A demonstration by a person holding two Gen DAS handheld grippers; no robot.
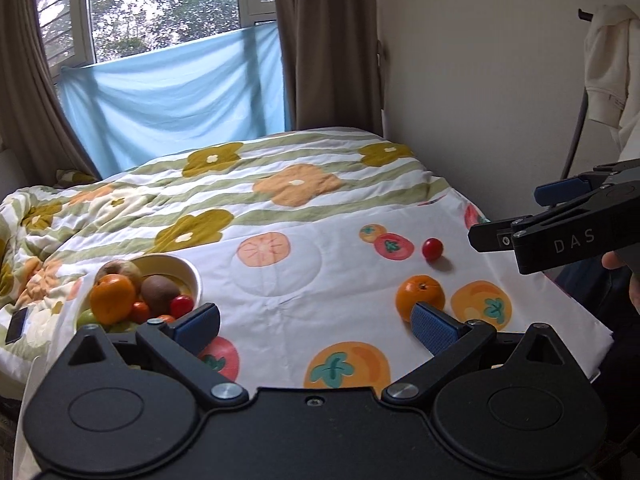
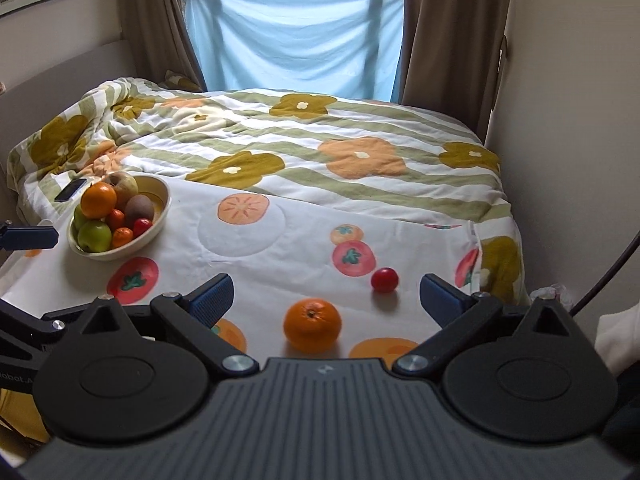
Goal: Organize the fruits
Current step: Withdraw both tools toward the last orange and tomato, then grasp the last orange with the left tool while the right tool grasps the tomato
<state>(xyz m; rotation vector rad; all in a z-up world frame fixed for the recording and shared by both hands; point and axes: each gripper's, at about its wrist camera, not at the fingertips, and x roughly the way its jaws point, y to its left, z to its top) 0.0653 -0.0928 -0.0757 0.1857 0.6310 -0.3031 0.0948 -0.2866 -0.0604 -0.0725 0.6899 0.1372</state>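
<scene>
1. The cream bowl (image 2: 160,196) already holds most of the fruit: an orange, apples, a kiwi and small red and orange pieces; it sits on the bed's printed cloth (image 2: 280,248), well left of the loose fruit
2. Two pieces lie outside it: a loose orange (image 2: 312,324) and, just beyond it to the right, a small red fruit (image 2: 384,279) (likely a cherry tomato)
3. The right gripper (image 2: 326,292) hangs wide open and empty, the loose orange lying between and just ahead of its fingers
4. The left gripper (image 1: 316,322) is likewise spread wide, holding nothing, near the bowl
5. The step in hand looks like gathering the stragglers; next, lower the right gripper around the orange, close gently since it may roll, then carry it to the bowl
</scene>
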